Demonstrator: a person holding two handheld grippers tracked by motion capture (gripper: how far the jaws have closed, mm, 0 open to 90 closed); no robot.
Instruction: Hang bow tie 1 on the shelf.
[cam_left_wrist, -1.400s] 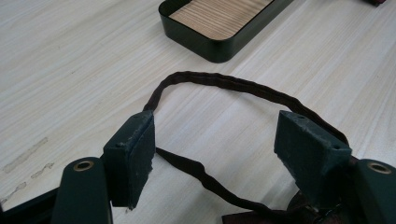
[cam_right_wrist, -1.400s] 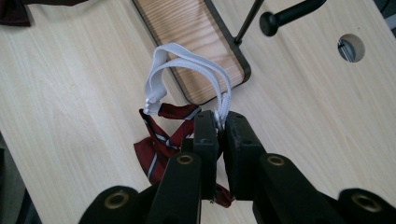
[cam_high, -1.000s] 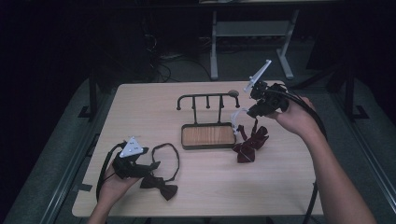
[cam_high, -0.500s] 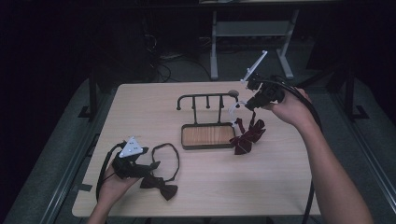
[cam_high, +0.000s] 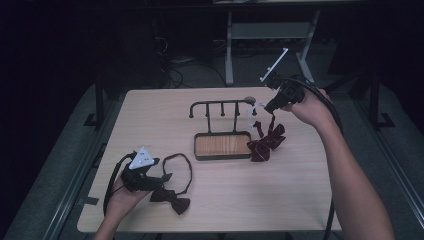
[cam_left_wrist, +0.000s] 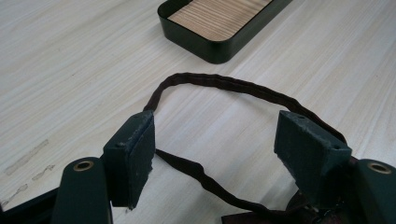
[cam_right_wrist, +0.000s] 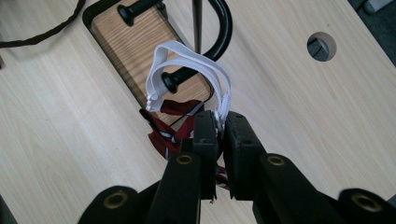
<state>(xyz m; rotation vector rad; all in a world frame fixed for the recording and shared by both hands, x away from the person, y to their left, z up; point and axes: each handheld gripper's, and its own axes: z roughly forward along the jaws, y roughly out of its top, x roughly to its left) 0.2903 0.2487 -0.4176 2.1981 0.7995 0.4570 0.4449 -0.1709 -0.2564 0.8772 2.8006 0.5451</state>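
My landmark is the rack (cam_high: 222, 130), a black hook rail standing over a wood-floored tray at the middle of the table (cam_high: 300, 200).

Well to the near left of the rack, my left claw (cam_left_wrist: 215, 144) sits low at the table's front edge, its jaws spread wide and holding nothing. Between them, in the left gripper view, runs the dark strap (cam_left_wrist: 224, 84) of a dark bow tie (cam_high: 170, 195), which lies flat on the table just to the rack side of that claw; the strap loops toward the tray's near left corner.

At the rack's right end, my right claw (cam_right_wrist: 220, 126) is raised above the table, jaws clamped on the white elastic band (cam_right_wrist: 187, 60) of a red bow tie (cam_high: 265, 142). The band arches up beside the rail's curved end hook; I cannot tell whether it touches it. The red tie hangs below, its bow just right of the tray.
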